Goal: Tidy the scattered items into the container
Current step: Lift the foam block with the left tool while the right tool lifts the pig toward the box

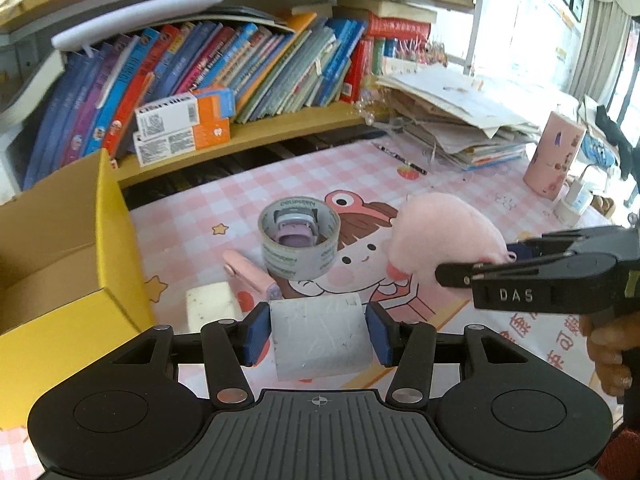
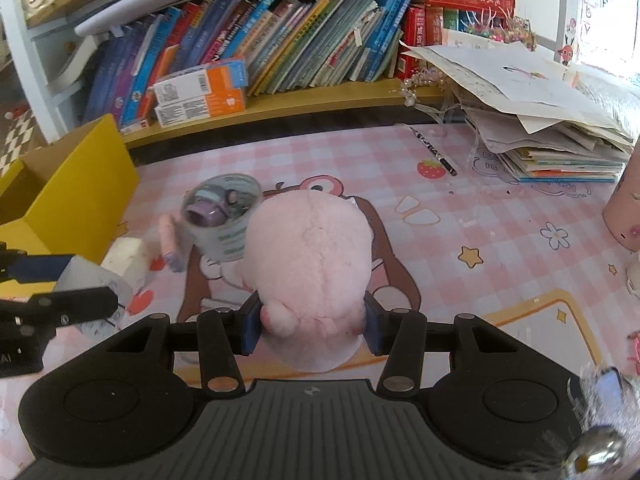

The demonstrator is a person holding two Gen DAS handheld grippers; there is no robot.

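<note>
The left gripper (image 1: 319,330) is clamped on a white roll (image 1: 320,338), lifted over the pink checked mat (image 1: 440,184), just right of the yellow box (image 1: 116,248) and its open mouth. The right gripper (image 2: 313,322) squeezes a pink plush toy (image 2: 308,256) beside it. A tape roll (image 1: 299,240), eraser (image 1: 210,306) and pink stick (image 1: 250,276) crowd the box's edge.
</note>
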